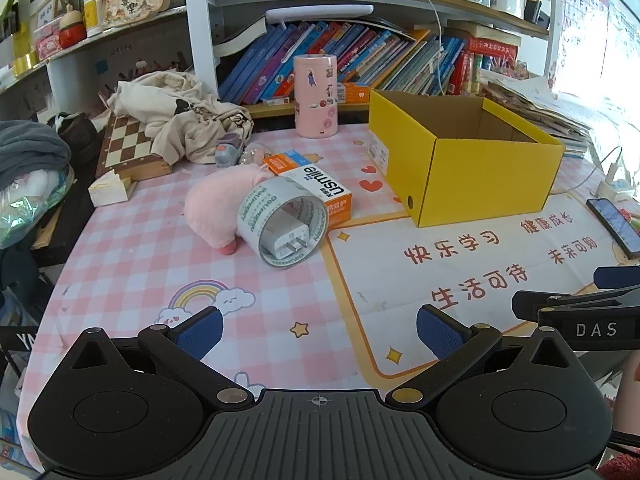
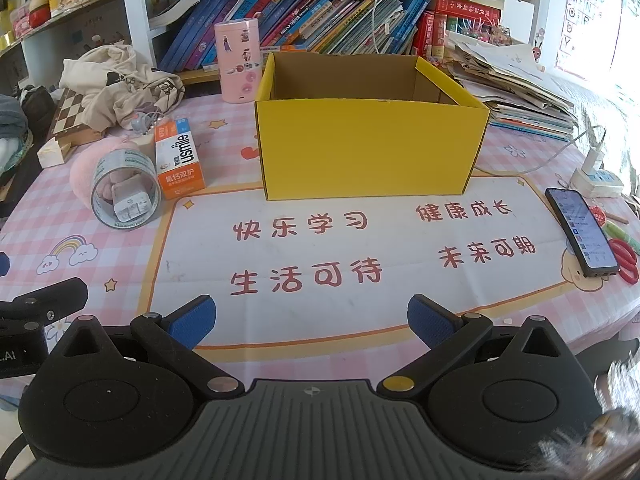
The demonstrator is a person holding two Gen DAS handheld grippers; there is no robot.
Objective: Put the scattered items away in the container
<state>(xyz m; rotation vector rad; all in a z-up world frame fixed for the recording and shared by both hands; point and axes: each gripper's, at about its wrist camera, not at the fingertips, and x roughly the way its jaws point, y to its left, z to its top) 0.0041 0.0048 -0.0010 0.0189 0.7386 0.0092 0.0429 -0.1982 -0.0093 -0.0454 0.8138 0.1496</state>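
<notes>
Left gripper: fingers spread wide, nothing between them, low over the worktop at its near edge.
Right gripper: fingers also wide apart and empty, over the white panel of the mat, facing the box.
Box: yellow, open at the top, upright on the far half of the worktop; its long axis runs left to right in the right wrist view (the inside that shows is bare brown card).
Tape: a grey roll on its edge, left of the box and well apart from it; its bore points towards the cameras.
Charger: white, lying inside the roll's bore, its two prongs pointing out of the near opening.
Toothpaste: orange and white carton lying flat, just beside the tape; its long axis runs from near to far, roughly towards the shelf.
Plush: pink, behind the tape and touching it (its shape is partly hidden).
Phone: screen up, at the right of the mat, long axis near to far.
Pink canister: upright at the far edge, left of the box.
</notes>
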